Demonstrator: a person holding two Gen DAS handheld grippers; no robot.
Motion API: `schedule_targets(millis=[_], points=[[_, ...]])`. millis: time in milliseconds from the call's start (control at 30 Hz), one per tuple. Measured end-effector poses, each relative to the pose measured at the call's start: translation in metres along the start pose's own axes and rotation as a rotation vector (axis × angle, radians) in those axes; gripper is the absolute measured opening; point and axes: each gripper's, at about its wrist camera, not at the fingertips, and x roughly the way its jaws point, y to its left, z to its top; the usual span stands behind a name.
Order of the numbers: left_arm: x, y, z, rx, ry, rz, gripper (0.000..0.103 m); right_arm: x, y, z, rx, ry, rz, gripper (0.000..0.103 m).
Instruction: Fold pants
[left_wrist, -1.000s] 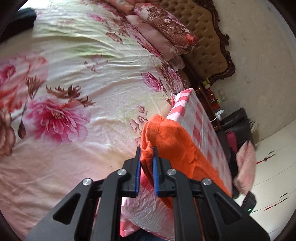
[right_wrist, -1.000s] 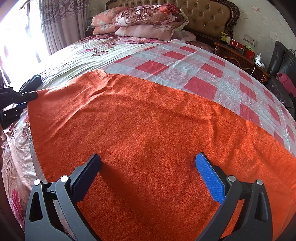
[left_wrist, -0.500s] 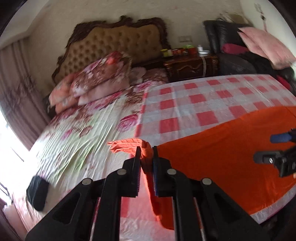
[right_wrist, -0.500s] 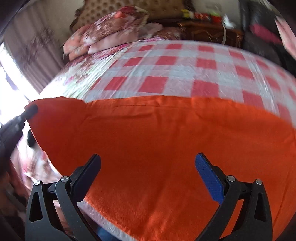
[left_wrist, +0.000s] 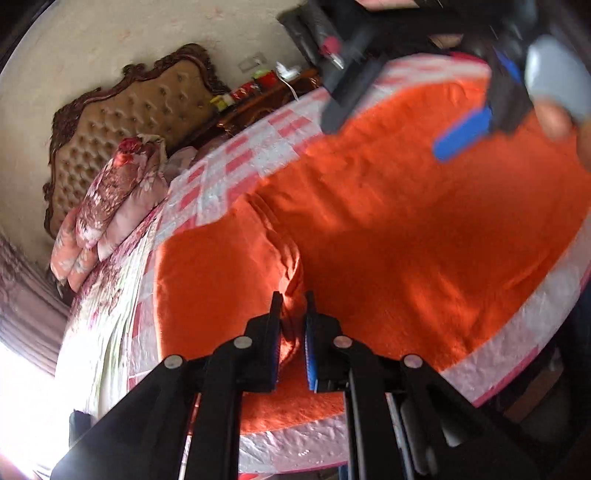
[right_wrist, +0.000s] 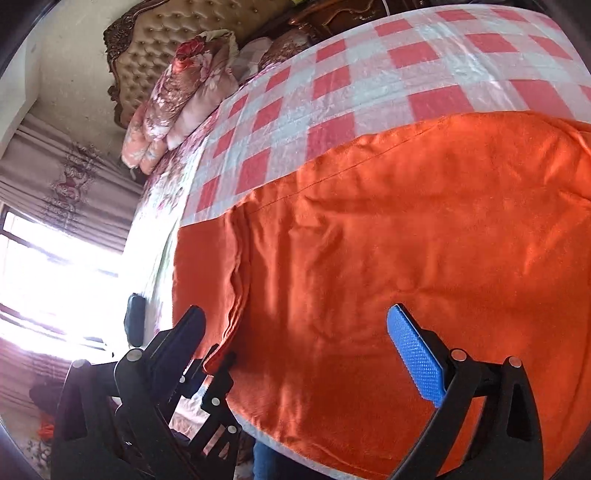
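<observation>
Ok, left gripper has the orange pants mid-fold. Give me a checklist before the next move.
1. Left gripper shut on orange pants: ok.
2. Right gripper open, holding nothing: ok.
3. Pants lying on the checkered cloth, none hanging off: cannot tell; the near edge is hidden.
4. Folded flap flat: not ok, a ridge runs beside the left gripper.
5. Both layers in the left gripper: cannot tell.

Bed with tufted tan headboard at far left. Floral bedsheet covers the left side; a red-and-white checked cloth overlies the right. Orange fleece pants lie spread on the checked cloth's near part. Stacked floral pillows rest against the headboard.
</observation>
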Motion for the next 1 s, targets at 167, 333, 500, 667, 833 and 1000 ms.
schedule_targets(millis=[167,333,500,667,833,1000], points=[[-0.013,0.023,0.004,-0.07,-0.057,-0.009,0.011,0.026,0.022,0.008,0.045,0.124,0.138,0.096],[-0.029,0.037,0.0,-0.125,-0.075,-0.022,0.011,0.064,0.057,0.022,0.016,0.214,0.12,0.095],[-0.046,0.044,-0.008,-0.16,-0.103,-0.042,0.011,0.1,0.075,0.027,0.003,0.261,0.061,0.088],[-0.058,0.031,-0.013,-0.141,-0.121,-0.083,0.011,0.109,0.087,0.038,-0.084,0.208,-0.009,0.02],[-0.056,-0.002,-0.014,-0.098,-0.126,-0.123,0.011,0.076,0.072,0.039,-0.131,0.089,-0.06,0.008],[-0.054,-0.046,-0.005,-0.018,-0.155,-0.19,0.011,0.045,0.036,0.036,-0.105,0.019,-0.099,0.007]])
